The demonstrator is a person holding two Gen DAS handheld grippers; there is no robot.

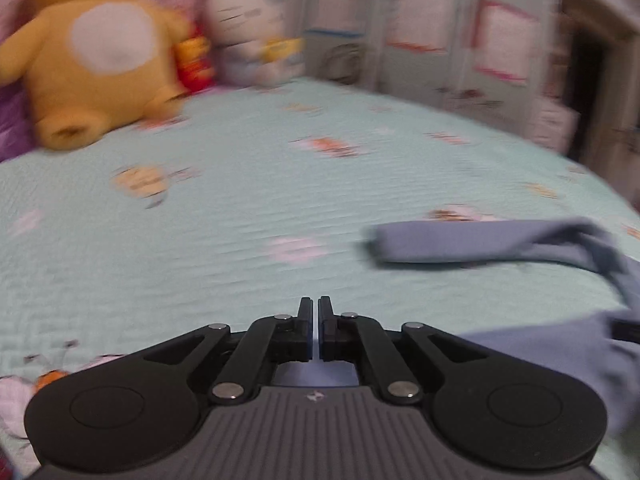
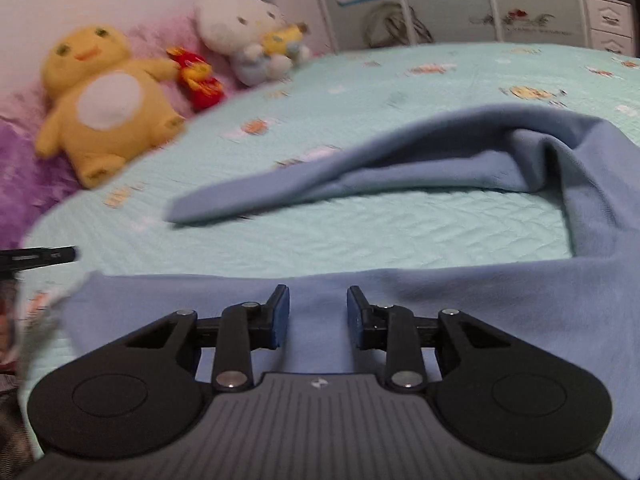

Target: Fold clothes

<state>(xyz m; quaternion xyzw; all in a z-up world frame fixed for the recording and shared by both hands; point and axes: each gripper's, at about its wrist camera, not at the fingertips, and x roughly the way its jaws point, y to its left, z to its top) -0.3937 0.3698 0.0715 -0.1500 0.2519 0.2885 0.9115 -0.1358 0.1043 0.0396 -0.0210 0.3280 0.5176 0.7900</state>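
Observation:
A blue garment [image 2: 500,300] lies on the mint bedspread [image 2: 400,224], with one long sleeve [image 2: 320,180] stretched out to the left. My right gripper [image 2: 318,312] is open, its jaws apart just above the garment's near edge, holding nothing. My left gripper [image 1: 318,320] has its jaws together over the bedspread [image 1: 240,220]; a bit of blue cloth shows under its base, and I cannot tell whether it grips the cloth. The garment [image 1: 580,340] and its sleeve [image 1: 460,244] lie to its right. The left gripper's tip [image 2: 44,258] shows at the right view's left edge.
Plush toys sit at the bed's far left: a yellow duck [image 2: 104,100], a white cat [image 2: 248,36] and a small red toy [image 2: 198,78], on purple and pink pillows [image 2: 24,168]. A wardrobe [image 2: 460,0] and drawers [image 2: 608,20] stand beyond the bed.

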